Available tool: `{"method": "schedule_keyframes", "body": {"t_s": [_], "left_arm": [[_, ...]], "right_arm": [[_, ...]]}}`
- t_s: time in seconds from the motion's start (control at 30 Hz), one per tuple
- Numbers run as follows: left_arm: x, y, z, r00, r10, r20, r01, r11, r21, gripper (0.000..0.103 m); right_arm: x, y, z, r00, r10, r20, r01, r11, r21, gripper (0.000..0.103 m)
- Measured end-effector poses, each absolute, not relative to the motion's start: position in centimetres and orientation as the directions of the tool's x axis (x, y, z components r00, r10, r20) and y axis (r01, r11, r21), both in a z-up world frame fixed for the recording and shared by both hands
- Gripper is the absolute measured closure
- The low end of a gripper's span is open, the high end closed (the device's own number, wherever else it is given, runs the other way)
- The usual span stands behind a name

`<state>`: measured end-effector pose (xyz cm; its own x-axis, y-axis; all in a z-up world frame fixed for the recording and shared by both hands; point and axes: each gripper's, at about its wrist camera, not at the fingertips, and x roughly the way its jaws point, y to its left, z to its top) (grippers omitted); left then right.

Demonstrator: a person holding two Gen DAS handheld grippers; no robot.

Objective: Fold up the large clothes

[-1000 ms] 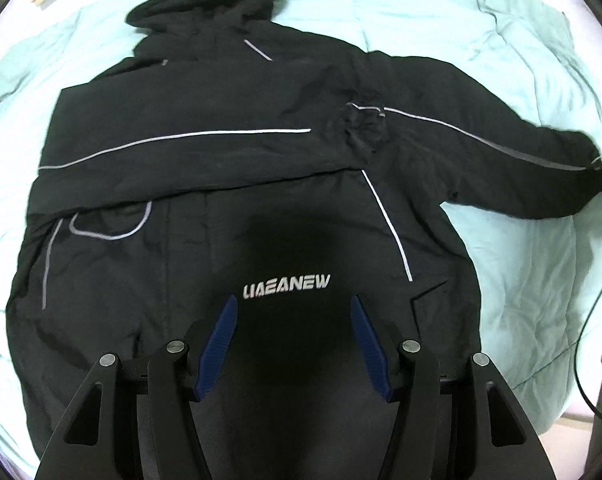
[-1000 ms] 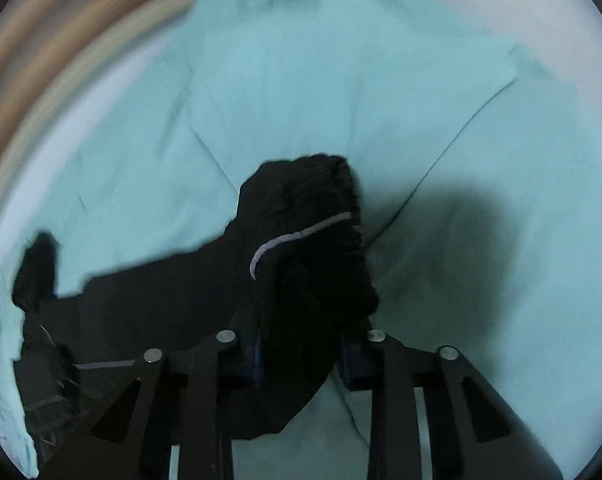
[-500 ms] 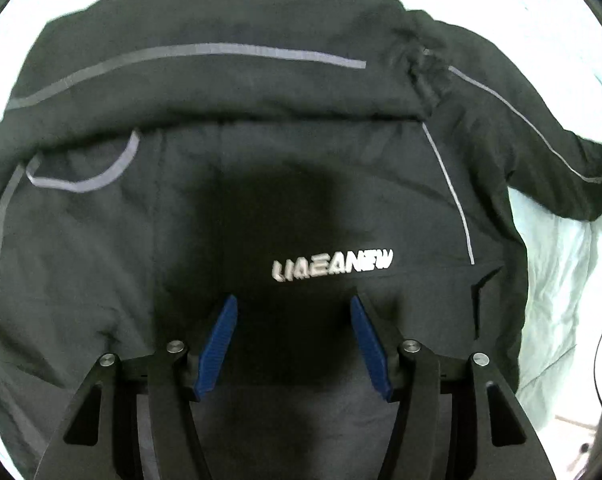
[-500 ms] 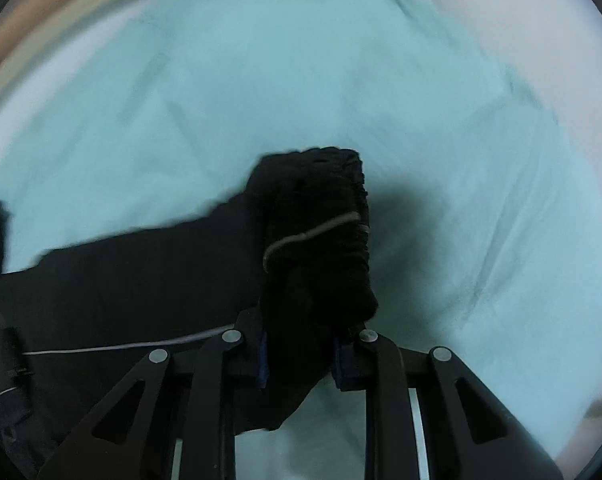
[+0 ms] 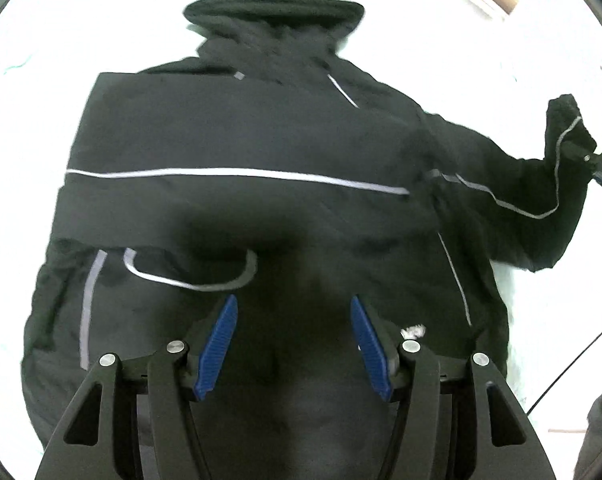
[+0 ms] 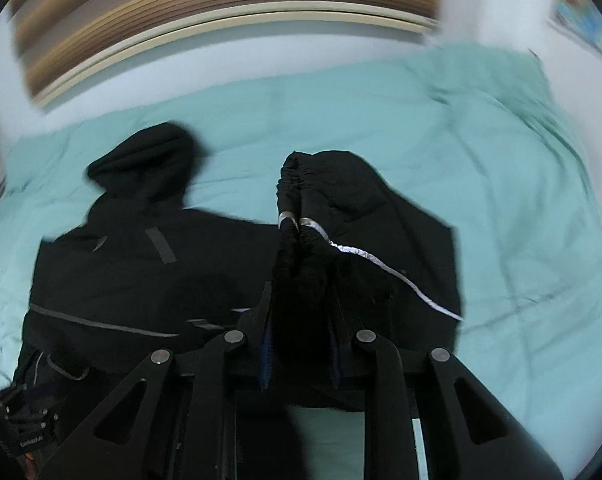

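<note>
Your left gripper (image 5: 293, 344) is hovering over the lower body of the black jacket (image 5: 237, 208), its blue-padded fingers (image 5: 217, 344) spread wide with nothing between them. The jacket is lying flat on the mint-green bedspread (image 6: 521, 208), hood (image 5: 273, 12) pointing away from you at the far end, and one sleeve is already lying folded across the chest, its grey piping (image 5: 237, 174) running nearly level from edge to edge. Your right gripper (image 6: 299, 352) is pinching the other sleeve (image 6: 365, 240) just behind the ribbed cuff (image 6: 291, 196) — the cuff is standing up on edge between the fingers, and the rest of the sleeve is draping down to the right of it with its white stripe trailing toward the lower right. In the left wrist view that same sleeve (image 5: 533, 200) is sticking out past the jacket's right edge, raised at the cuff where the right gripper (image 5: 597, 168) is gripping it. You are looking at bare bedspread on the right of the lifted sleeve and beyond the hood; a pale wooden frame (image 6: 221, 12) is running along the far side of the bed. A thin black cable (image 5: 569, 364) is hanging at the right edge of the left wrist view, well clear of the jacket's hem. The left edge of the jacket's body is lying close to the near-left part of the bedspread; the background there is washed out white.
</note>
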<state>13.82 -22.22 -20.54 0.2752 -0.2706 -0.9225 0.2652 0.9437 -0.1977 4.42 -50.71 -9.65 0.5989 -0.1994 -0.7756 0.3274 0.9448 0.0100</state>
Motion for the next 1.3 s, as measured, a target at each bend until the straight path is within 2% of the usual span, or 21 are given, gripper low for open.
{"method": "schedule_keyframes", "body": {"t_s": [0.17,0.4,0.57,0.63,0.67,0.77,0.9,1.1,1.3], "left_arm": [[16.0,-18.7,-20.3,0.304,-0.270,-0.914,0.207,0.955,-0.213,0.042],[17.9,-13.1,-21.3,0.329,-0.246,-0.912,0.106,0.969,-0.223,0.042],[18.6,-9.9,-23.1,0.318,-0.208,-0.925,0.033,0.977,-0.209,0.042],[18.9,-8.8,-23.7,0.314,-0.200,-0.928,0.006,0.978,-0.208,0.042],[19.0,-8.3,-23.9,0.313,-0.198,-0.929,-0.002,0.978,-0.209,0.042],[19.2,-7.8,-24.2,0.314,-0.187,-0.931,-0.018,0.979,-0.203,0.042],[19.8,-7.4,-24.2,0.325,-0.190,-0.926,-0.013,0.979,-0.205,0.042],[21.3,-8.2,-22.9,0.359,-0.264,-0.895,0.046,0.963,-0.265,0.042],[24.3,-11.1,-23.0,0.338,-0.429,-0.838,0.173,0.903,-0.393,0.042]], "right_arm": [[9.6,-38.7,-10.9,0.613,-0.144,-0.777,0.152,0.986,-0.063,0.080],[16.8,-28.0,-14.1,0.567,-0.017,-0.824,-0.053,0.997,-0.057,0.080],[20.5,-21.2,-19.8,0.448,0.035,-0.893,-0.172,0.984,-0.048,0.080],[21.5,-20.2,-22.1,0.394,0.037,-0.918,-0.190,0.981,-0.042,0.075],[22.0,-19.8,-23.5,0.370,0.025,-0.929,-0.194,0.980,-0.051,0.069],[22.7,-19.3,-25.2,0.358,0.011,-0.934,-0.195,0.979,-0.063,0.062],[22.3,-20.3,-24.0,0.337,0.142,-0.931,-0.232,0.971,0.064,0.039],[18.7,-24.8,-20.0,0.386,0.282,-0.878,-0.247,0.949,0.196,0.039],[14.5,-34.4,-17.5,0.454,0.186,-0.871,-0.059,0.982,0.179,0.038]]}}
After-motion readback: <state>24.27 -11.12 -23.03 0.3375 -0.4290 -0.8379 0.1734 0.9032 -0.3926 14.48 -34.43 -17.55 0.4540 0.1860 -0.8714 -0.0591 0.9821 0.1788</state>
